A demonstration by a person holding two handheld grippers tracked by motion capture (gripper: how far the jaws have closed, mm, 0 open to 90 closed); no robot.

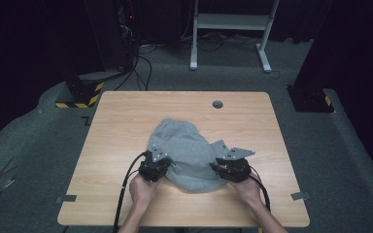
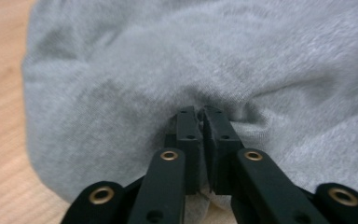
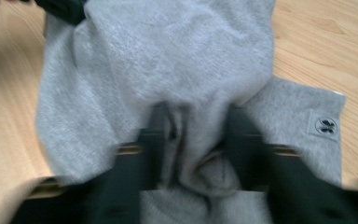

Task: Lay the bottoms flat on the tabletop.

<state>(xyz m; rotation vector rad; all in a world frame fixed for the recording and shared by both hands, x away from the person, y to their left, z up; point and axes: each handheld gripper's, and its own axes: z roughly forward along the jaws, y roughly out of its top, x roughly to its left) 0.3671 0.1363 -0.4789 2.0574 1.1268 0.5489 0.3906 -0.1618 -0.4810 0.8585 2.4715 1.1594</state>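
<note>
Left gripper (image 2: 200,114): clamped on grey garment (image 1: 187,145) | Right gripper (image 3: 196,135): fabric bunched between parted jaws | Table (image 1: 126,116): wooden.

The table (image 1: 126,116) is viewed from above the person's side by the high camera, facing forward and down toward 12 o'clock, at a distance. The grey cloth (image 1: 187,145) is seen very closely along the jaws from the left gripper (image 1: 156,162), and likewise, blurred, from the right gripper (image 1: 230,167). The cloth (image 2: 168,70) (image 3: 177,56) and tabletop are shared by all three views.
</note>
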